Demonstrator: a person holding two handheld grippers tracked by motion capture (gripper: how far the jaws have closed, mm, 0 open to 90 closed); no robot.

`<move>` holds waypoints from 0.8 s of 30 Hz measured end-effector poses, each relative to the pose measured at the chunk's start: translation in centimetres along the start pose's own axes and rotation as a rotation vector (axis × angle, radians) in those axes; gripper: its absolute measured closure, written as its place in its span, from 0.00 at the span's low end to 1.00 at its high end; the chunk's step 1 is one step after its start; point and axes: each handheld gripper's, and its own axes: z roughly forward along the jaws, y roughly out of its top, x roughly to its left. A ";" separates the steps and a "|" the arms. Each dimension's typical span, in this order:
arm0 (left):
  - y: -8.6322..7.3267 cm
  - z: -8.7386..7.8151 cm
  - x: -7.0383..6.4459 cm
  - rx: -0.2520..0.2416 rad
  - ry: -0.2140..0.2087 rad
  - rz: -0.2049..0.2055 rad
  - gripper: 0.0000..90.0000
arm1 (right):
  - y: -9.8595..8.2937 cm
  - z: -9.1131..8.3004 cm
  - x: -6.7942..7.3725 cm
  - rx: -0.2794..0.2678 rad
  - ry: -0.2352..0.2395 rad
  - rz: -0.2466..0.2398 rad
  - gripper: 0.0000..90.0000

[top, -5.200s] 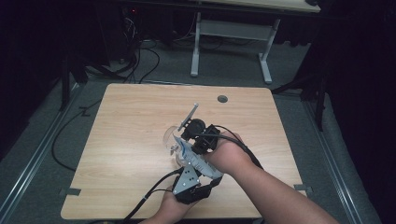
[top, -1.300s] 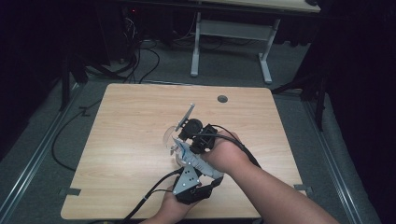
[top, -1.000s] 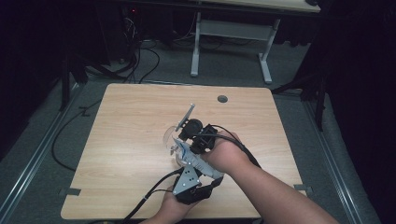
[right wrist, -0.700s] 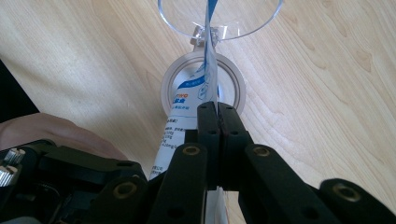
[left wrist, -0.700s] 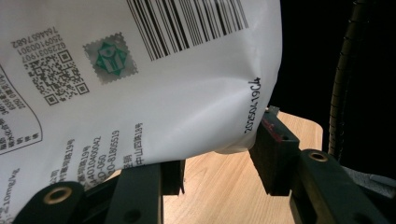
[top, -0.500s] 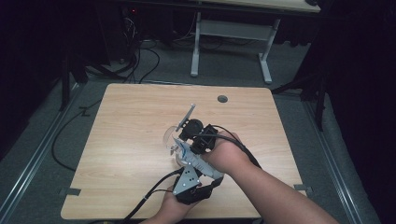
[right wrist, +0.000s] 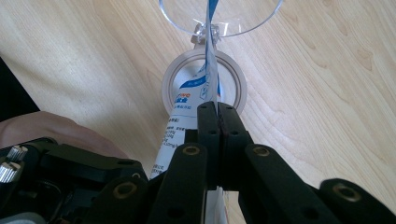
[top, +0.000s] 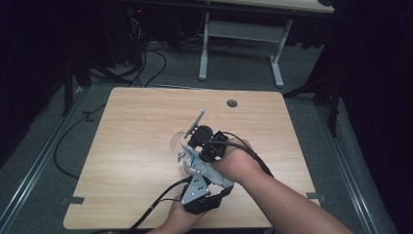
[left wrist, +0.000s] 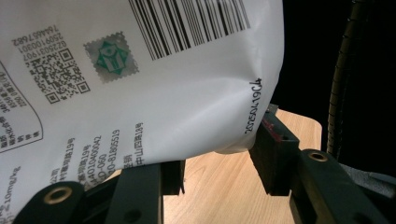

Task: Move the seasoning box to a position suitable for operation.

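Nothing has clearly moved since the earlier pictures: both hands and the pouch stay at the same place near the front middle of the table (top: 136, 146).

Nearest to the person, the left hand (top: 175, 222) holds the left gripper (top: 187, 155), with its grey plate on top. In the left gripper view its jaws stand on both sides of the lower edge of the white pouch (left wrist: 140, 79). A wide gap with bare wood shows between them, and I cannot tell if they really press the pouch. The pouch side toward this camera carries a barcode, a QR code and small print.

A little farther, the right hand (top: 238, 163) comes from the right with the right gripper (right wrist: 217, 109). In its own view the jaws are pressed together and pinch the thin edge of the pouch, which stands on edge between them.

Just behind the pouch, a jar (right wrist: 204, 86) with a round beige rim stands on the table, and the pouch end is above its mouth. Behind the jar, a clear lid (right wrist: 243, 16) is open and seems joined to the rim by a small hinge.

At the far edge of the table there is a round cable hole (top: 232, 103).
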 end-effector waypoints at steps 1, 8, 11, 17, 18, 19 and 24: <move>0.0 0.0 0.0 0.001 -0.001 0.000 0.65 | 0.0 0.0 0.0 0.001 -0.001 -0.001 1.00; 0.0 0.0 0.0 0.000 -0.002 0.001 0.65 | -0.2 -0.1 -0.1 -0.001 -0.001 0.004 1.00; -0.1 0.0 0.0 0.002 -0.003 0.002 0.65 | -0.2 -0.1 -0.1 -0.002 0.000 0.002 1.00; -0.4 -0.1 0.0 0.007 -0.004 0.007 0.65 | -0.3 0.0 0.0 -0.005 0.006 0.010 1.00; -0.5 -0.1 0.0 0.007 -0.004 0.008 0.65 | -0.3 -0.1 0.0 -0.005 0.007 0.009 1.00; -0.5 -0.1 0.0 0.008 -0.004 0.007 0.65 | -0.4 -0.1 0.0 -0.006 0.007 0.008 1.00; -0.8 -0.2 -0.1 0.014 -0.006 0.011 0.65 | -0.6 0.0 0.0 -0.007 0.011 0.011 1.00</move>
